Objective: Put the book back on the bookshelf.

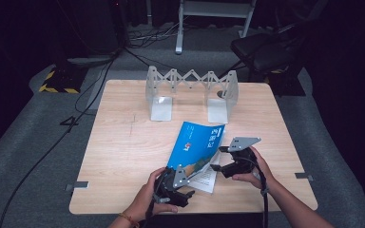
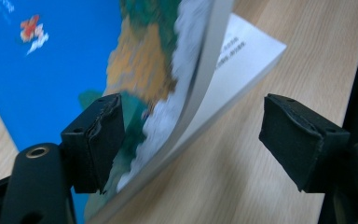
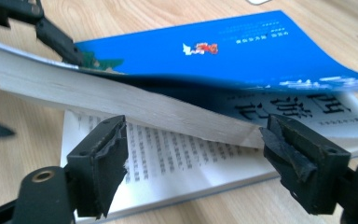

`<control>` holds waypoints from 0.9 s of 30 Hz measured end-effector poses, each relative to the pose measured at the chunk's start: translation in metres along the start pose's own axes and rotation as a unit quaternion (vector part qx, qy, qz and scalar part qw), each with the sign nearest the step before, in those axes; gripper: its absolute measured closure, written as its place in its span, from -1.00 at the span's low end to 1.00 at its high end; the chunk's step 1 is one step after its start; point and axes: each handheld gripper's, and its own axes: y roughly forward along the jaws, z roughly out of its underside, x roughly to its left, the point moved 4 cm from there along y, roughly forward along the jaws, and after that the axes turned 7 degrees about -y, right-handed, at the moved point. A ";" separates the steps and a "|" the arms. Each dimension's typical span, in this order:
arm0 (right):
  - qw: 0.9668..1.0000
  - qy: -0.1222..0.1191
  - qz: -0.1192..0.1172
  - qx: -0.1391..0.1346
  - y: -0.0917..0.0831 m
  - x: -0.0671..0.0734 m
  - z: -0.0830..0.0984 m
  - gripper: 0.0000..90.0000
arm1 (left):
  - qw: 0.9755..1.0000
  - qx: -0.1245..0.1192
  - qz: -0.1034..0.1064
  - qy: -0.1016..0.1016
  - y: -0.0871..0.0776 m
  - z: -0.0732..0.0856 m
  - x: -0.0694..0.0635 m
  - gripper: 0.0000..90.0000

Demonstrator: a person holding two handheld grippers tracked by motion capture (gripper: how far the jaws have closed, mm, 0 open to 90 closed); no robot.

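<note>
A blue-covered book (image 1: 197, 151) lies on the wooden table (image 1: 123, 142), toward the near edge and a little right of its middle, with its cover and a thick block of pages lifted off the lower pages. Printed text shows on the exposed page beneath.

The left gripper (image 1: 175, 186) sits close to the near edge, at the book's near corner. In the left gripper view its jaws stand wide apart; the left pad (image 2: 95, 140) is against the raised cover, the right pad over bare wood, so nothing is clamped. The right gripper (image 1: 232, 164) is at the book's right side, its jaws also wide, set before the open fore-edge with the lifted page block above them and the flat pages below.

A folding metal rack (image 1: 191, 92) stands near the far edge, well apart from the book. Bare table stretches along the left edge and between rack and book; the right edge has a narrower free strip beyond the right hand (image 1: 256, 173).
</note>
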 end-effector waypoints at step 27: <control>0.994 -0.071 -0.035 -0.072 -0.022 0.009 -0.010 -0.34 | 0.998 -0.061 -0.006 0.018 -0.021 -0.005 0.024 0.74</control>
